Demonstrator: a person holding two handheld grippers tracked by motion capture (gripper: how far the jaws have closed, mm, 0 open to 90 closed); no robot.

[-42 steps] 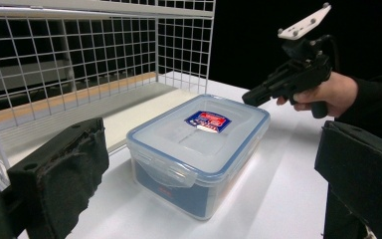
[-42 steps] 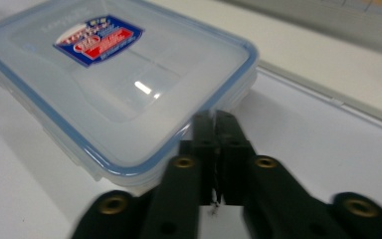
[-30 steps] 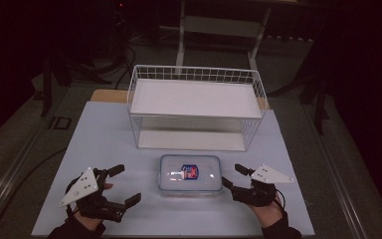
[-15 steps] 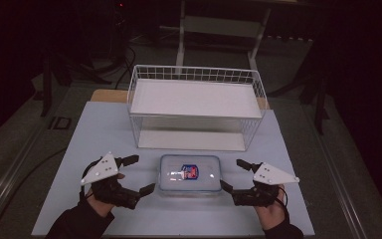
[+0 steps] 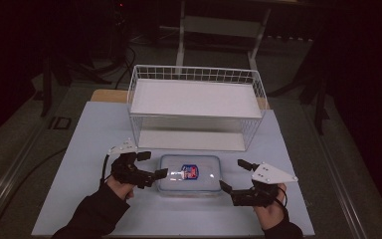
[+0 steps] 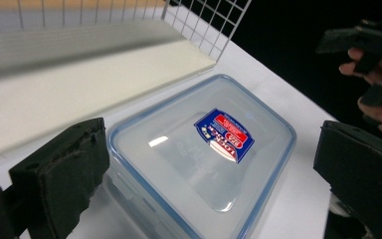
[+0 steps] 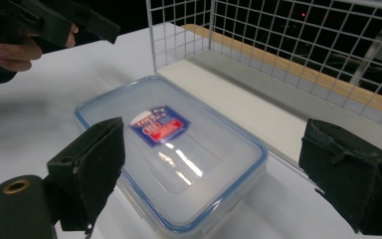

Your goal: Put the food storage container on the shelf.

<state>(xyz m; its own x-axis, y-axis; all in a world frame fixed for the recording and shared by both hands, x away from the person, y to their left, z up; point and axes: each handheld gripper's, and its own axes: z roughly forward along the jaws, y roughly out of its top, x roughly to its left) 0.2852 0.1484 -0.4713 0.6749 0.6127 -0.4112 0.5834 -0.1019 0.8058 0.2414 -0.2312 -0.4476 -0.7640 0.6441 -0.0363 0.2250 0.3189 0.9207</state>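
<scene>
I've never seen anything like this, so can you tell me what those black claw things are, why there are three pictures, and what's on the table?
A person holds a grabbing tool in each hand: the left gripper and the right gripper. One picture looks down from above; the other two come from little cameras riding on each tool. On the white table sit a clear plastic box with a blue-edged lid and, behind it, a white wire basket. Both tools are open on either side of the box. Nothing is held yet.
</scene>
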